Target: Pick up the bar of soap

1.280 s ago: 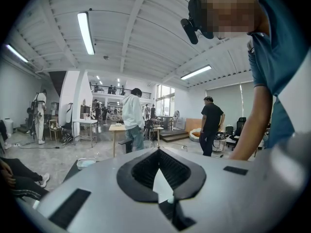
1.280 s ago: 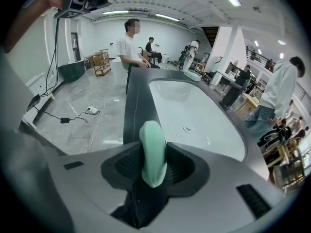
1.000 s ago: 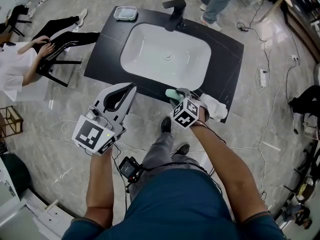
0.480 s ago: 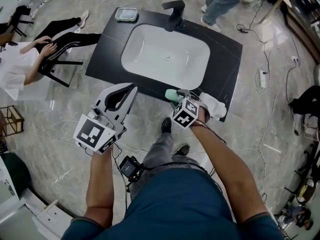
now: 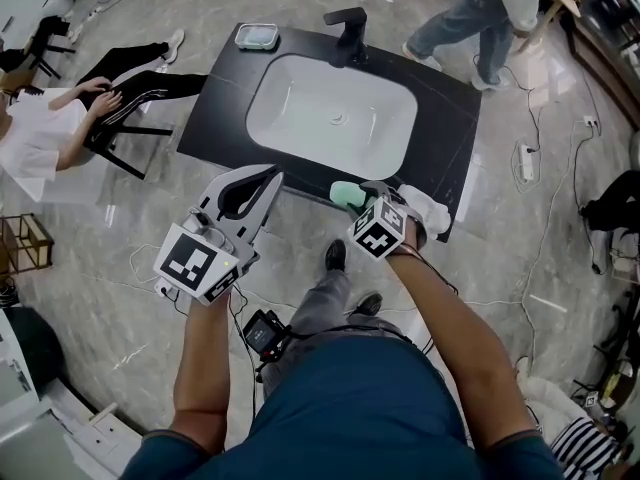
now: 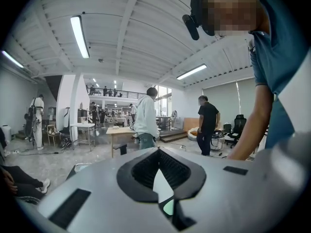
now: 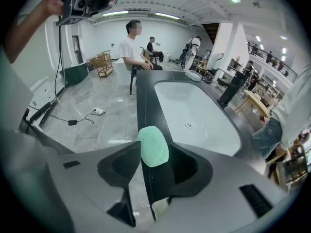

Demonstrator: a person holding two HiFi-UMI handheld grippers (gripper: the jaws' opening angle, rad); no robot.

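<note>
Mint-green bar of soap (image 7: 152, 144) sits between the pads of the right gripper (image 7: 155, 155), which points steeply down at the front edge of the black counter (image 5: 215, 118).

Finding: the jaws have just been opening a little, yet the bar is between them and both pads appear to bear on it. Against the head view a second ago, gripper and bar have shifted only slightly. The right gripper view shows floor as well as counter behind the bar, so I judge it lifted clear.

Assessment: the pick-up looks essentially achieved, but a slackened hold on a smooth bar risks a slip.

The left gripper (image 5: 268, 180) is closed on nothing and is held over the floor, well left of the bar.

Count:
- Grippers: two.
- Bar of soap: one.
- White basin (image 5: 300, 118): one.
- Black faucet (image 5: 348, 23): one.
- Lidded dish (image 5: 258, 35) at the far corner: one.
- White cloth (image 5: 428, 208) just beside the right gripper: one.
</note>
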